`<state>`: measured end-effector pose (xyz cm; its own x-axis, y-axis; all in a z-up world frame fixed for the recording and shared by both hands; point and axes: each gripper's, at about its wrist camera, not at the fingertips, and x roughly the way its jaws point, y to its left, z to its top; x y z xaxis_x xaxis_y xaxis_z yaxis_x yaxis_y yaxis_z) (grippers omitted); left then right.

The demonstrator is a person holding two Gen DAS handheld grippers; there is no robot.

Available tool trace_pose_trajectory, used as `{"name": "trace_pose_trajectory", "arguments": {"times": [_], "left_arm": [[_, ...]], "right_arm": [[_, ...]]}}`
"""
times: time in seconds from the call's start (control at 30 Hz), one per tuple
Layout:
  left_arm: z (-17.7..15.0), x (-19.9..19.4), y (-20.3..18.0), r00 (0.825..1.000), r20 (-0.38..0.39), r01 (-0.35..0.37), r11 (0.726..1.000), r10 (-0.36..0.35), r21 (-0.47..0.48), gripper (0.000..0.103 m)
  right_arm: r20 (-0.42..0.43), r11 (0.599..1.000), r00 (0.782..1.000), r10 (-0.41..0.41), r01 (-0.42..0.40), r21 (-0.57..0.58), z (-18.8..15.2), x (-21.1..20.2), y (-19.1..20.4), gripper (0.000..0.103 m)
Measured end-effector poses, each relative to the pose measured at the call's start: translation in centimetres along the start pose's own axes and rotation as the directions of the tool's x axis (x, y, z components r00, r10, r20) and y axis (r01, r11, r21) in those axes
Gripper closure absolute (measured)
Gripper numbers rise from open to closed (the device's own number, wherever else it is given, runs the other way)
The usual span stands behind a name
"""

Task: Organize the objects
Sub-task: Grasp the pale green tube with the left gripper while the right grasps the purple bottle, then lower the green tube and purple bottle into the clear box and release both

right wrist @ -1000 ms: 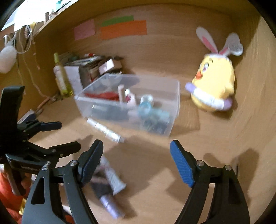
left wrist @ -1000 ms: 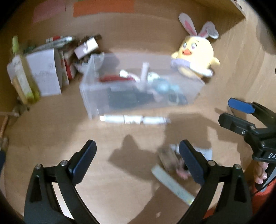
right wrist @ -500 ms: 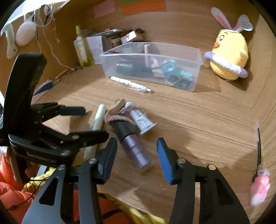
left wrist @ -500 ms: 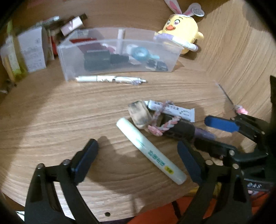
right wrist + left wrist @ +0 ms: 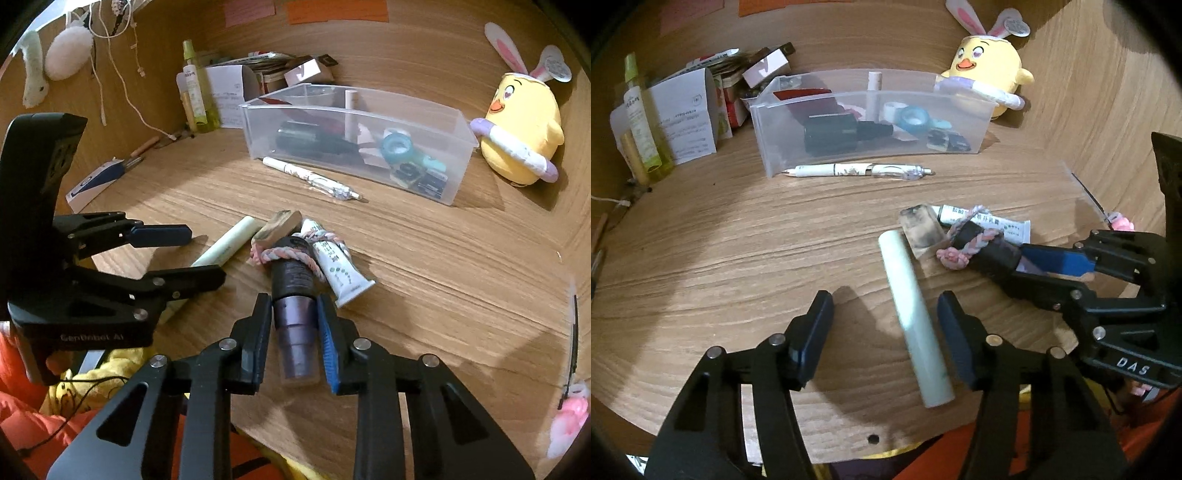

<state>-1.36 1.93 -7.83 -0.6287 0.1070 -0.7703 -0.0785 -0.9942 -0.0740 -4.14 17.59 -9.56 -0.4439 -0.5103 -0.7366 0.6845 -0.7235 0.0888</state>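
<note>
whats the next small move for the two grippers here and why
Probably finish both closures before lifting. The right gripper is closing with the purple tube between its pads, seemingly touching. The left gripper is closing around the pale green stick with gaps on both sides. The braided hair tie lies over the tube, so lift slowly.

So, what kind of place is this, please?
Probably a desk at home, in a wooden alcove. A clear bin holds small items, a pen lies before it, a plush chick sits in the corner, and sticky notes are on the back wall.
</note>
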Motion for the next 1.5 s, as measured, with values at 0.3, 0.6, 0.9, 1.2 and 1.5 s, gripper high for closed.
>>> {"name": "trace_pose_trajectory", "arguments": {"times": [0.3, 0.6, 0.9, 1.2, 1.5], "left_arm": [[0.2, 0.3, 0.2, 0.999, 0.039, 0.013, 1.000, -0.013, 0.001, 0.088], [0.0, -0.1, 1.9, 0.999, 0.039, 0.029, 0.997, -0.027, -0.066, 0.088], [1.1, -2.0, 2.4, 0.994, 0.102, 0.039, 0.994, -0.029, -0.102, 0.088], [4.3, -3.9, 3.1, 0.979, 0.203, 0.059, 0.992, -0.035, -0.114, 0.088], [8.8, -4.3, 4.0, 0.964, 0.252, 0.116, 0.986, -0.083, -0.122, 0.088]], "right_arm": [[0.003, 0.999, 0.999, -0.032, 0.032, 0.018, 0.6, 1.3, 0.4, 0.079], [0.001, 0.996, 0.999, -0.045, 0.045, 0.078, -1.3, -0.9, -1.3, 0.079], [0.010, 0.986, 0.991, -0.134, 0.133, 0.097, -2.1, -3.4, -3.1, 0.079], [0.102, 0.972, 0.975, -0.199, 0.183, 0.145, 0.5, -5.4, -5.5, 0.079], [0.236, 0.971, 0.947, -0.217, 0.184, 0.154, 6.9, -6.4, -6.3, 0.080]]}}
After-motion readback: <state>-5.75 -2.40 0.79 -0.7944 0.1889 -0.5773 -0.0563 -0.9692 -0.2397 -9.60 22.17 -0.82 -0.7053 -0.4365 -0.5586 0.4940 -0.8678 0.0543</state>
